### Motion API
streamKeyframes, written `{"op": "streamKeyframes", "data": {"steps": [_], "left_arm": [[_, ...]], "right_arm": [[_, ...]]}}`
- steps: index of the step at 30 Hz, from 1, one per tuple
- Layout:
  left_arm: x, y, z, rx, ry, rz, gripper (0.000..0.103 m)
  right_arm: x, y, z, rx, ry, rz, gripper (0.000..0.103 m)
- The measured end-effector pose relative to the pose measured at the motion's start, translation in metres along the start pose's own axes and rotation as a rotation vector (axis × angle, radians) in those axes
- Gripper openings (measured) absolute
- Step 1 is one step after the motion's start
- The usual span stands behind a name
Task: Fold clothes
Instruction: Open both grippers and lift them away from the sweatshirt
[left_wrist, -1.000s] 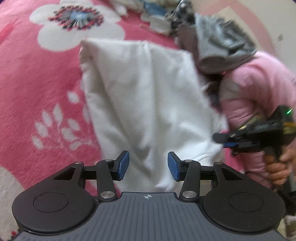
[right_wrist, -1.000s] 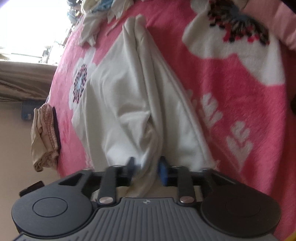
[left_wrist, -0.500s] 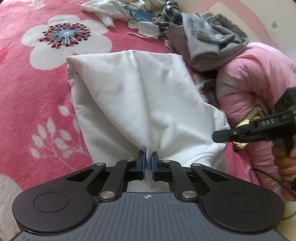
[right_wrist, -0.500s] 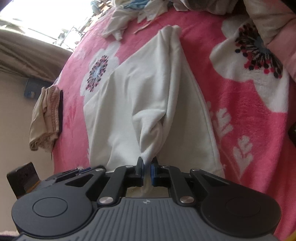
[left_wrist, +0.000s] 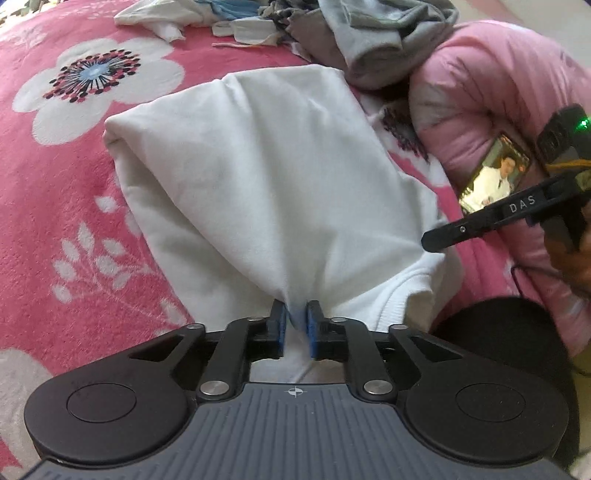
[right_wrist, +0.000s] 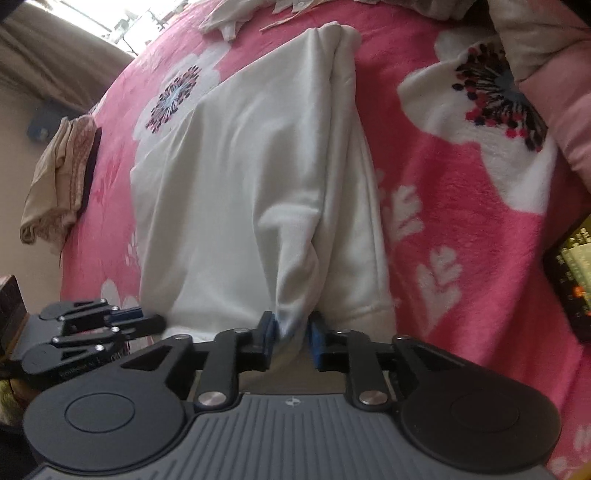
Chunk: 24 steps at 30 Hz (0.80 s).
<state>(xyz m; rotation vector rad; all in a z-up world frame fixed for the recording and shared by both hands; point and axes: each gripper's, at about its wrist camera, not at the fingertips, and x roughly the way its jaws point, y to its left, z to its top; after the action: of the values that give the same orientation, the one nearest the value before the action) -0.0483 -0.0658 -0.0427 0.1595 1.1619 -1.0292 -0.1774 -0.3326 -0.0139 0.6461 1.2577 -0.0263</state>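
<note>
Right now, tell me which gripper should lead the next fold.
Neither clearly: left gripper and right gripper each pinch the white garment's near edge, so they should probably carry it over together.

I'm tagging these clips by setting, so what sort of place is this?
Most likely a bedroom at home. The white garment lies on a pink floral fleece blanket, loose laundry is piled at its far end, and a curtain hangs by a bright window.
</note>
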Motion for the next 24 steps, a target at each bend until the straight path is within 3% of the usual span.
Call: {"op": "streamKeyframes", "data": {"steps": [1, 3, 6, 8, 10, 14, 16, 19, 24], "left_arm": [[-0.007, 0.002, -0.001, 0.010, -0.017, 0.001, 0.013], [-0.026, 0.007, -0.003, 0.036, -0.080, 0.022, 0.014], [-0.047, 0.004, 0.002, 0.081, -0.170, 0.008, 0.014], [-0.042, -0.009, 0.007, 0.134, -0.177, -0.039, 0.014], [-0.025, -0.028, 0.005, 0.204, -0.160, -0.078, 0.014], [0.021, -0.057, -0.019, 0.316, -0.059, -0.070, 0.015], [0.032, -0.060, -0.031, 0.356, -0.042, -0.050, 0.015], [0.018, -0.057, -0.027, 0.366, -0.066, -0.074, 0.016], [-0.026, -0.025, 0.004, 0.270, -0.179, -0.192, 0.026]], "right_arm": [[-0.007, 0.003, 0.000, -0.030, -0.016, -0.030, 0.035], [-0.025, 0.012, -0.001, -0.115, -0.071, -0.093, 0.035], [-0.044, 0.035, 0.000, -0.269, -0.173, -0.108, 0.028], [-0.041, 0.056, 0.003, -0.384, -0.195, -0.082, 0.021], [-0.027, 0.069, 0.003, -0.494, -0.158, -0.064, 0.018], [0.021, 0.063, -0.013, -0.657, -0.016, -0.153, 0.013], [0.022, 0.061, -0.021, -0.716, -0.034, -0.158, 0.013], [0.005, 0.080, -0.020, -0.829, -0.029, -0.196, 0.014], [-0.022, 0.096, 0.020, -0.813, -0.203, -0.131, 0.016]]}}
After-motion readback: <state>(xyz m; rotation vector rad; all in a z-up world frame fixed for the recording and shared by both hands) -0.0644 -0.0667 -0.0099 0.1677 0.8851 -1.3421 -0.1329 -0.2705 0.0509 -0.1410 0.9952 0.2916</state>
